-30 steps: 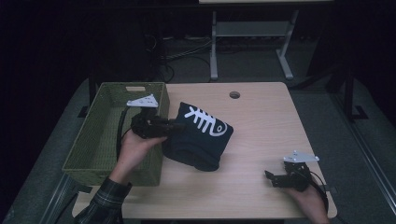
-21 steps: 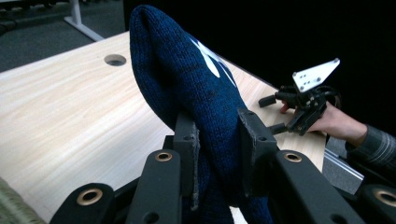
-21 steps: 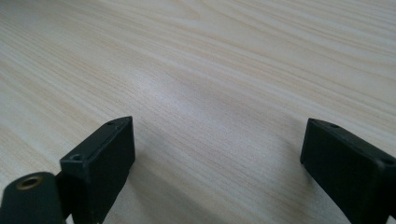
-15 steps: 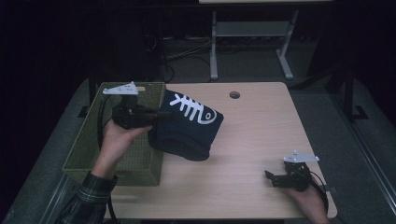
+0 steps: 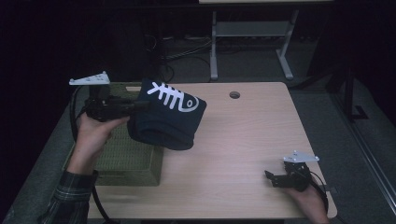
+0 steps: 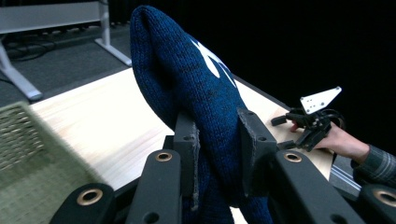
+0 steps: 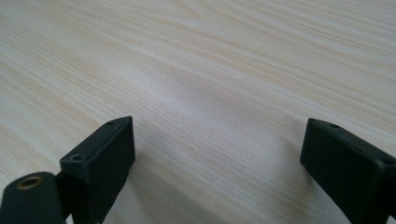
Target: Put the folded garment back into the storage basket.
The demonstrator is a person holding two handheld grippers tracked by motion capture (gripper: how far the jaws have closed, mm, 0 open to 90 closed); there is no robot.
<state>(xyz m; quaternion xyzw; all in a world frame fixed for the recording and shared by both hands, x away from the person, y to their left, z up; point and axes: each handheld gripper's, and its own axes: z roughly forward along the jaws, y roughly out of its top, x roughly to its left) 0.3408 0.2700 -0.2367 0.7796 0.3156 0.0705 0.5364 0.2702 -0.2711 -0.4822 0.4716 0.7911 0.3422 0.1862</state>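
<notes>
Since the earlier frame the left gripper (image 5: 140,105) has lifted the sweater (image 5: 170,116) off the table (image 5: 243,140) and swung it toward the basket (image 5: 126,156); the right gripper (image 5: 273,178) has stayed where it was.

Largest first: the wooden table carries the green woven basket at its left edge. The folded navy sweater, marked with a white fish-bone design, hangs in the air over the basket's right rim and the tabletop beside it, touching neither. In the left gripper view the sweater (image 6: 196,102) sits between the jaws, which are clamped on its thick fold, the pads (image 6: 254,140) pressing into the knit. The right gripper (image 7: 217,158) rests low at the table's near right corner, jaws wide apart with nothing between them.

The step in hand looks like carrying the sweater to the basket. Next, the left hand probably needs to move further left until the bundle is fully over the basket, lower it inside, then release.
</notes>
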